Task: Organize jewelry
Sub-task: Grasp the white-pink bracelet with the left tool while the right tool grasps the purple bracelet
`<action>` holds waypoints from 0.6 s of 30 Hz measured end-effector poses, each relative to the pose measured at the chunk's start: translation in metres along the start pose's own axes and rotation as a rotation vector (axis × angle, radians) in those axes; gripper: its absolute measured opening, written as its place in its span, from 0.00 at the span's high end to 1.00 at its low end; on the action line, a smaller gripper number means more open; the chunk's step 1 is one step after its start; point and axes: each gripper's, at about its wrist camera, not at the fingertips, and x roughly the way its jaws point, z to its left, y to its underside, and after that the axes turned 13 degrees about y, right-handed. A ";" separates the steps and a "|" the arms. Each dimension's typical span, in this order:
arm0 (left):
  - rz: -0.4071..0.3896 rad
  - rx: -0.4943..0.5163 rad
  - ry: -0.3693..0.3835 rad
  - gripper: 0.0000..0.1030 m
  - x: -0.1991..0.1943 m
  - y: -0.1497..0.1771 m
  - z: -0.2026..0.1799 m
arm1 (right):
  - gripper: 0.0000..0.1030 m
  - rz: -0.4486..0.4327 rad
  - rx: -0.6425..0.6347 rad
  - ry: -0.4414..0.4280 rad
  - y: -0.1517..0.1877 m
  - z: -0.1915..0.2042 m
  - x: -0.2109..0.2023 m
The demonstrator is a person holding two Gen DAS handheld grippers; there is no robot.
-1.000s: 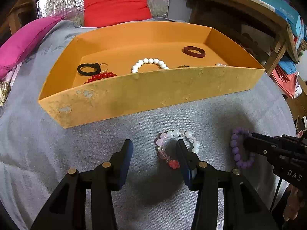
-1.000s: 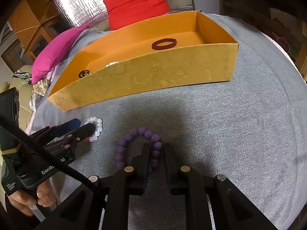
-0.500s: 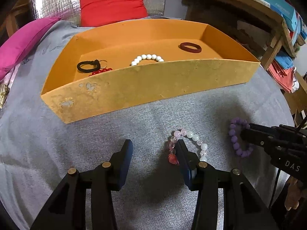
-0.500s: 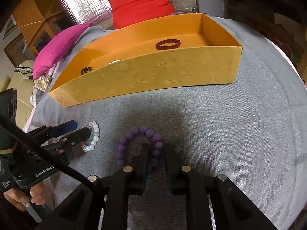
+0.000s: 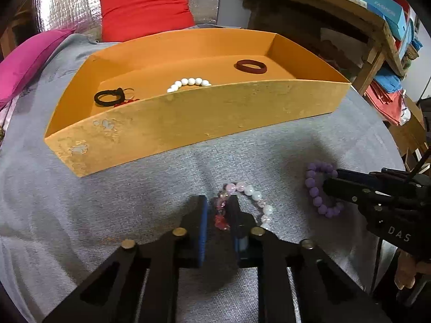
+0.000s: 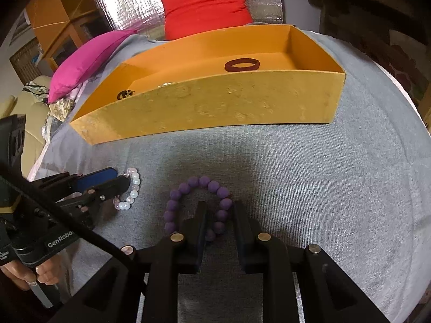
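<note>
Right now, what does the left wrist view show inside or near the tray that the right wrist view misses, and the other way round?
Only the left wrist view shows the white bead bracelet plainly in the orange tray, plus the wooden shelf at right. Only the right wrist view shows the left gripper from the side, its jaws just closed onto the pink and white bracelet, and the hand holding it. Both show the dark red ring, the black ring, the purple bracelet between the right gripper pads, and the red cushion.
</note>
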 end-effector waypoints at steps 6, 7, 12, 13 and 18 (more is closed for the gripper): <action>-0.016 -0.011 0.012 0.92 -0.004 0.000 0.001 | 0.79 -0.007 -0.023 0.013 0.001 0.003 -0.002; -0.021 -0.012 0.012 0.92 -0.006 -0.001 0.002 | 0.82 -0.006 -0.020 0.013 0.000 0.002 -0.002; -0.044 -0.017 0.009 0.92 -0.015 0.000 0.005 | 0.86 -0.001 0.024 -0.004 -0.004 -0.007 -0.004; -0.047 -0.019 0.008 0.92 -0.017 0.001 0.006 | 0.86 -0.005 0.026 -0.003 -0.004 -0.008 -0.005; -0.069 -0.022 0.001 0.92 -0.030 0.005 0.012 | 0.86 -0.041 0.056 -0.013 -0.009 -0.012 -0.013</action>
